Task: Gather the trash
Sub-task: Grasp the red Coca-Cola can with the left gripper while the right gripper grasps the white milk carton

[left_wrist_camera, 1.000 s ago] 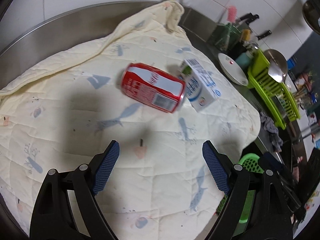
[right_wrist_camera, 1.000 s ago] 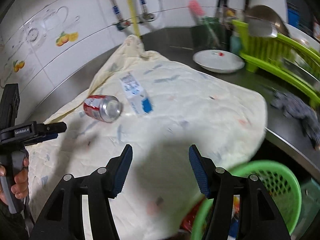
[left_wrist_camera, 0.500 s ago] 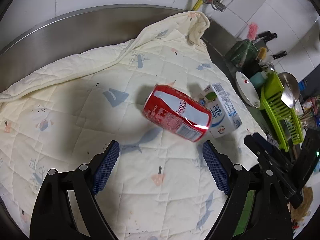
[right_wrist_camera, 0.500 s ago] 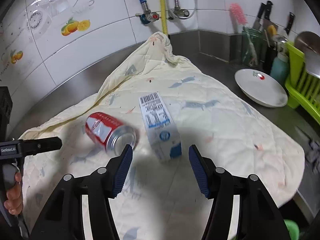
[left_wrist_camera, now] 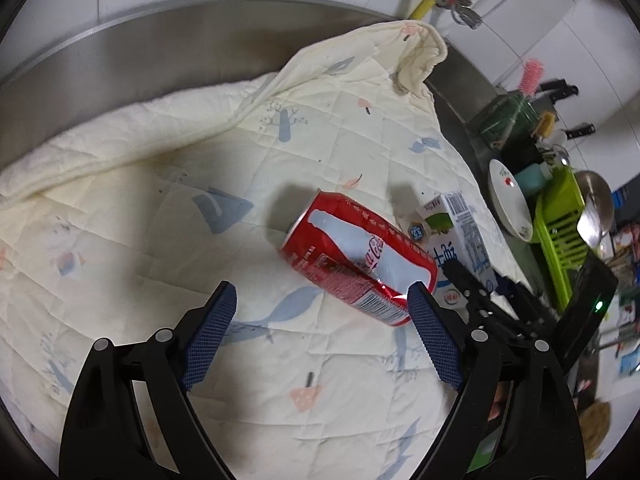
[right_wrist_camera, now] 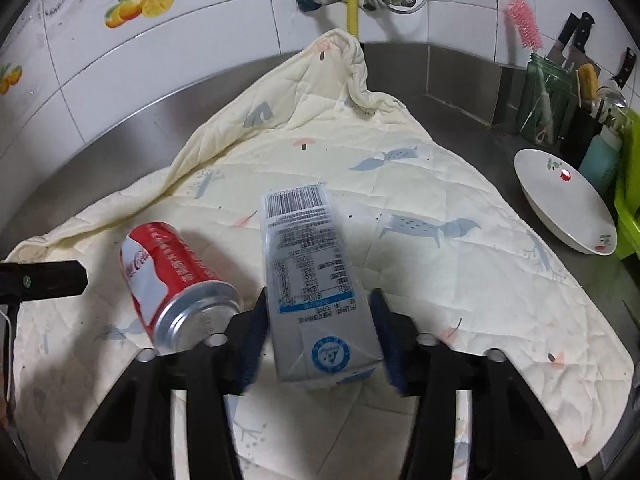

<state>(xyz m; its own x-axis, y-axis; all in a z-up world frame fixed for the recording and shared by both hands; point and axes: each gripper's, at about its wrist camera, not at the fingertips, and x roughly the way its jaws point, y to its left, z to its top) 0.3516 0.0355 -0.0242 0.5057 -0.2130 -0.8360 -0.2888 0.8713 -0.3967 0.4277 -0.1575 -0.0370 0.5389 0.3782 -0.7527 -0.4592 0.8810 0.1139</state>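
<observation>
the right gripper [right_wrist_camera: 318, 336] has come down around the carton [right_wrist_camera: 316, 288], jaws closing; the left gripper [left_wrist_camera: 322, 320] neared the can [left_wrist_camera: 360, 268].

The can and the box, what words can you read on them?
"Coca-Cola": white script on the red can.
"32": blue badge on the milk carton.
Carton's barcode digits and small print: too blurred to read.
Can's small print: too small to read.

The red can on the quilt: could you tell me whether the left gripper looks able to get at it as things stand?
Probably yes. The left gripper stands wide open with nothing between it and the red can, which lies on its side on the quilt. The can sits off toward its right finger, beside the milk carton.
</observation>
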